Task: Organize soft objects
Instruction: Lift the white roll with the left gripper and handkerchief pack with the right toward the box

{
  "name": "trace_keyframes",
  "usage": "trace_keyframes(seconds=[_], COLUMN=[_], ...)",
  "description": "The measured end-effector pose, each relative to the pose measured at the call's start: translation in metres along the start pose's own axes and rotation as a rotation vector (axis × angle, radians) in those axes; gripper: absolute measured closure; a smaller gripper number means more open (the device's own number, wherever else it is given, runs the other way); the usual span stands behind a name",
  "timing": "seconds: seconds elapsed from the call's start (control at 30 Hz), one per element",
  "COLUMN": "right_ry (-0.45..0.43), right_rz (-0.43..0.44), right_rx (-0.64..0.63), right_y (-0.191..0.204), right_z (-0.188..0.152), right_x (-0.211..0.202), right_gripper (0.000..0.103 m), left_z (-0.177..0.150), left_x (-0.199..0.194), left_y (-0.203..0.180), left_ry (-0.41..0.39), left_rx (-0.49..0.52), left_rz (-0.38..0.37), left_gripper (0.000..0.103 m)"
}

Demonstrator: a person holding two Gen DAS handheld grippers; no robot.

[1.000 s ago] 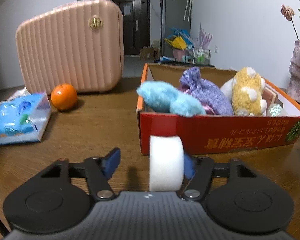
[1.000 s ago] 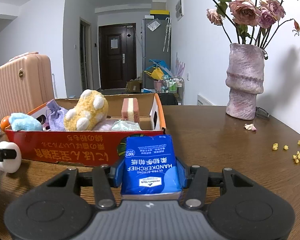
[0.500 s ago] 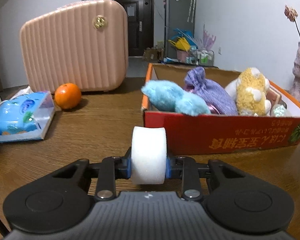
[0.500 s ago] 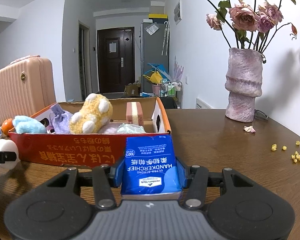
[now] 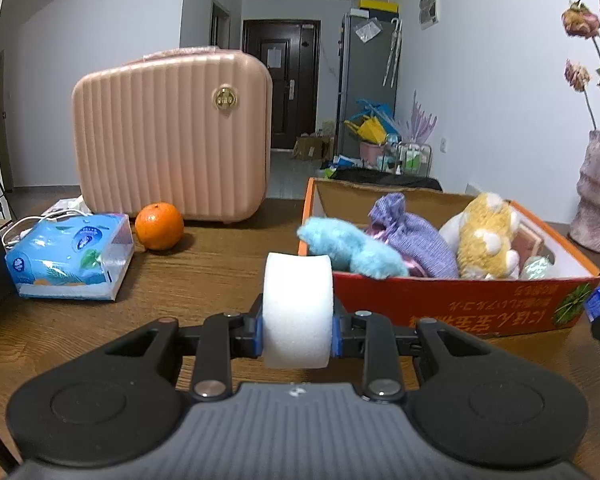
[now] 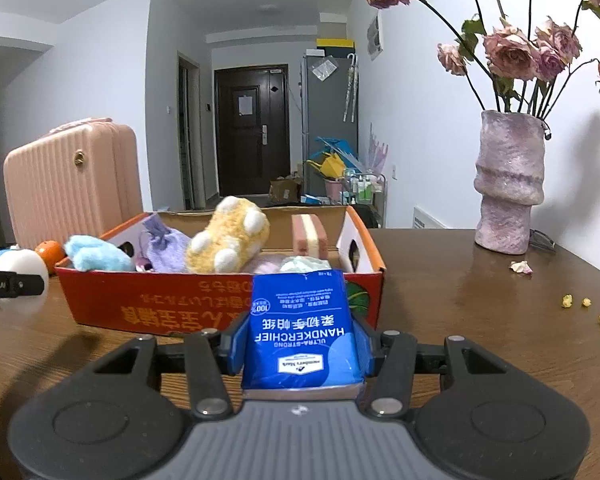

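White walls, white ceiling. Dark door (image 6: 251, 132) at hallway end; grey cabinet (image 6: 330, 120) right of it. Brown wooden counter (image 6: 480, 320).

"ULTRA-STRONG HANDKERCHIEF" and "100%", upside down, on the blue tissue pack (image 6: 302, 330).

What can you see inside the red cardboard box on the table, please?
Inside the red cardboard box: a blue plush, a purple pouch, a yellow plush, an upright pink sponge and a pale green packet. Anything beneath them is covered.
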State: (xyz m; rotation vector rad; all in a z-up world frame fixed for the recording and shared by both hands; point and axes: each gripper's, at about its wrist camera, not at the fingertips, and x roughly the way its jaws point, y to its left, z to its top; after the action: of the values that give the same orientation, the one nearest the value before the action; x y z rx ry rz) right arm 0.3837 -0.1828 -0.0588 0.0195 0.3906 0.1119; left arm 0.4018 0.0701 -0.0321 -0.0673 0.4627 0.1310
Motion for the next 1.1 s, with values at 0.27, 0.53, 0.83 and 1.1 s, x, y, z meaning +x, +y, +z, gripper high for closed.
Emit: trace_keyframes(seconds=[0.27,0.53,0.83,1.1], right_ry=[-0.040,-0.087,-0.140,-0.183], right_rz=[0.020,0.030,0.027,0.031], right_rx=[0.011,0.019,0.016,0.018], right_y=[0.008,0.019,0.026,0.030], right_z=[0.005,0.013,0.024,0.037], right_x=[-0.006,-0.005,0.001,0.014], right_gripper=[0.053,0.053,0.053,0.053], left_z=[0.010,0.020,0.034,0.046], left_x=[-0.026,-0.035,-0.030,-0.019], left_y=[-0.007,-0.014,-0.022,-0.033], left_ry=[-0.082,-0.121,-0.152,-0.171], left_rx=[-0.010,-0.025,-0.046,-0.069], left_rz=[-0.028,-0.048,-0.050,-0.055], left_gripper=[0.073,0.073,0.073,0.073])
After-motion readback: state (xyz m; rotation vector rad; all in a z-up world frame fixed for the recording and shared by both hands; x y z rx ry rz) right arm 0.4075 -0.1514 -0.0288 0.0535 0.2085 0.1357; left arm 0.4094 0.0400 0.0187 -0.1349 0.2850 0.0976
